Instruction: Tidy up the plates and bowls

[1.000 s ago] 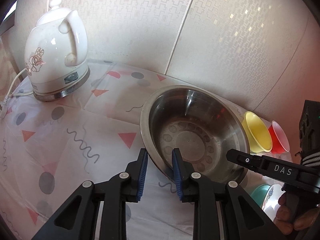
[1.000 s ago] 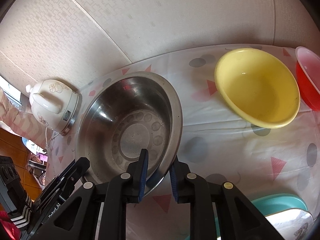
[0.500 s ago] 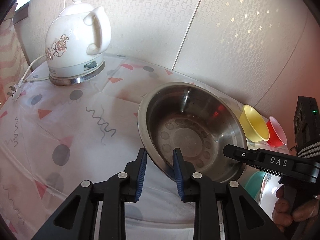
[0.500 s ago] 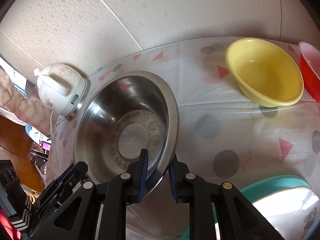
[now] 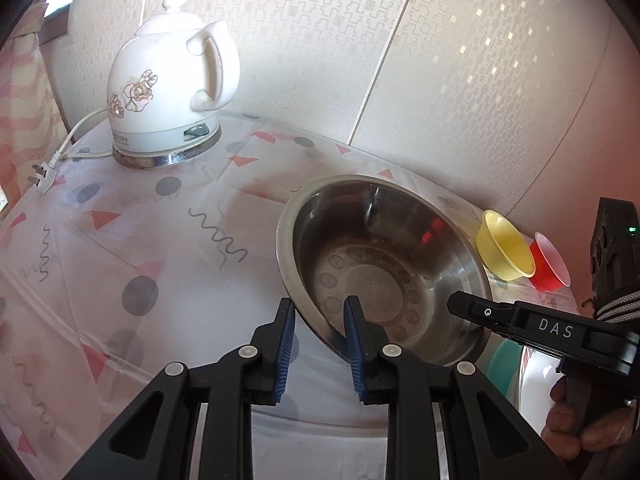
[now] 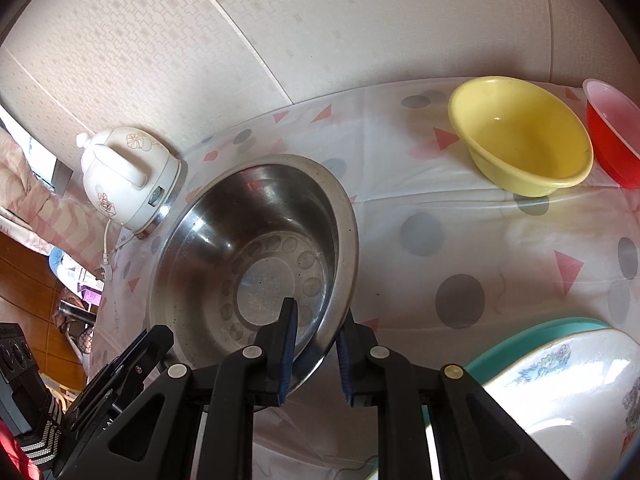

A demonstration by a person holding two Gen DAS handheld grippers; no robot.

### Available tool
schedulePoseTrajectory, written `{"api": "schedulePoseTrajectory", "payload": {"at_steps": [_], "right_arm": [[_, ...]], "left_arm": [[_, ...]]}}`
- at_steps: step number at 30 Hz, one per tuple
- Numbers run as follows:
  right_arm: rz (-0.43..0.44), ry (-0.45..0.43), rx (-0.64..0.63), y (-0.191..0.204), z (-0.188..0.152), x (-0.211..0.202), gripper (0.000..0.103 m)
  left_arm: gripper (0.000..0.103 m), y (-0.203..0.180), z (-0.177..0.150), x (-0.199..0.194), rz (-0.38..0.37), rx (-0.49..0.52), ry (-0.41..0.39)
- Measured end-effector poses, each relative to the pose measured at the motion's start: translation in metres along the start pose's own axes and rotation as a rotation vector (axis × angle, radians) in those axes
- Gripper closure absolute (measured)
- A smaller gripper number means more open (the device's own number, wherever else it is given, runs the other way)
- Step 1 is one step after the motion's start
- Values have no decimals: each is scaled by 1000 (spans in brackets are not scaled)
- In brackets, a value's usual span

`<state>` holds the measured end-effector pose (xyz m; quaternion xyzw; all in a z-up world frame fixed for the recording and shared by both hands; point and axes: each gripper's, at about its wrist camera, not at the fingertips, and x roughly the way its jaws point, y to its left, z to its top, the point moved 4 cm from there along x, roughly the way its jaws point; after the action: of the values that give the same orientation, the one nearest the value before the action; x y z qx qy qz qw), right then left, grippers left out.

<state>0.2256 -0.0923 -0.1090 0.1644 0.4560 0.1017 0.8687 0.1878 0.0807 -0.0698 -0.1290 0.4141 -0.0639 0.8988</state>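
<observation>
Both tongs grip the same big metal bowl [image 5: 380,272]. Left tongs [image 5: 320,328] are nearly closed, with one blue pad inside the bowl's near rim and one outside. Right tongs [image 6: 316,336] are nearly closed too and pinch the rim on the other side. The bowl looks tipped, with its near edge lifted off the spotted tablecloth [image 5: 120,264]. It sits between a white kettle [image 5: 168,96] on one side and a yellow bowl [image 6: 520,136] on the other. A smaller red bowl [image 6: 612,132] is just past the yellow one. A plate with a teal rim [image 6: 532,340] lies close under the right tongs.

I think the step now is carrying the metal bowl to its spot. It is the biggest bowl, so it likely goes at the bottom of a stack. Next, both hands need to move together and keep it level. Then they should set it down softly before letting go, clear of the kettle.
</observation>
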Motion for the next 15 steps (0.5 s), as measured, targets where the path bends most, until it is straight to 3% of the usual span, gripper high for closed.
{"api": "schedulePoseTrajectory", "payload": {"at_steps": [15], "right_arm": [[38,47,-91,21,-34,-6,85]], "left_arm": [[78,22,-29,-32,6,-19,8]]}}
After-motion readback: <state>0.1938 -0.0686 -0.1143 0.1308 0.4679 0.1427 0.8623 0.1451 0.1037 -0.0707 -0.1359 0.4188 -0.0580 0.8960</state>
